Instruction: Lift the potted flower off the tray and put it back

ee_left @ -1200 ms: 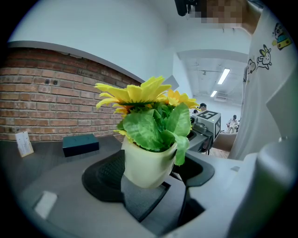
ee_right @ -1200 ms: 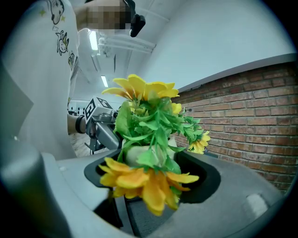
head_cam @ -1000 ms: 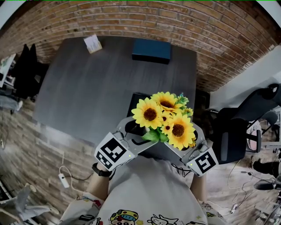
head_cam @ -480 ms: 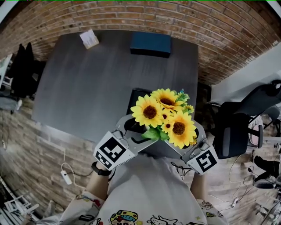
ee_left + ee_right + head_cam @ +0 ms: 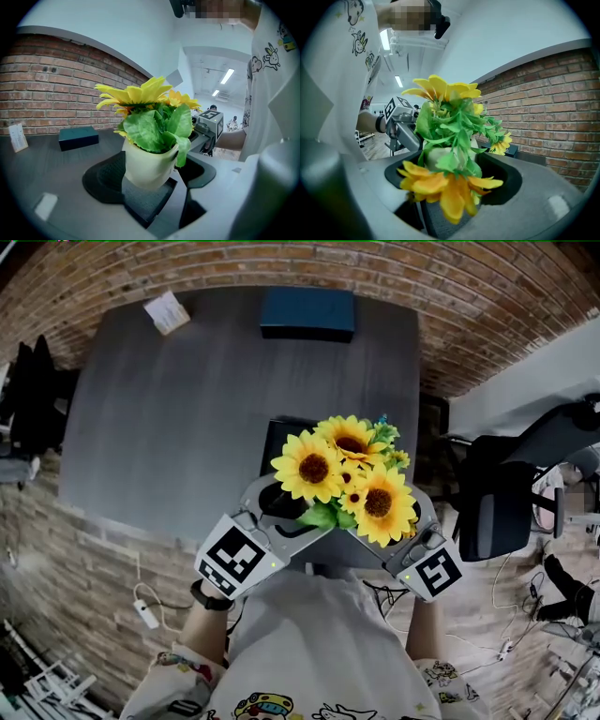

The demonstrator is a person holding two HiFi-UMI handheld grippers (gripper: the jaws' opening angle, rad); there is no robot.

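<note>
Yellow sunflowers [image 5: 314,468] in a white pot [image 5: 145,166] hang near the table's front edge, just in front of the person's chest. My left gripper [image 5: 281,507] reaches in from the left and my right gripper [image 5: 408,521] from the right. In the left gripper view the pot sits between the dark curved jaw pads [image 5: 101,176], clear of the table. In the right gripper view leaves and a bloom hide most of the pot [image 5: 436,157]. Behind the flowers lies the dark tray [image 5: 277,432], partly covered by them.
The grey table [image 5: 187,409] carries a dark blue box [image 5: 307,313] at its far edge and a small card stand [image 5: 167,311] at the far left. A brick wall runs behind. A black office chair [image 5: 506,512] stands to the right, and cables lie on the floor.
The head view has shifted a little, so the table's things sit higher and further left. Grippers and pot keep the same hold and place.
</note>
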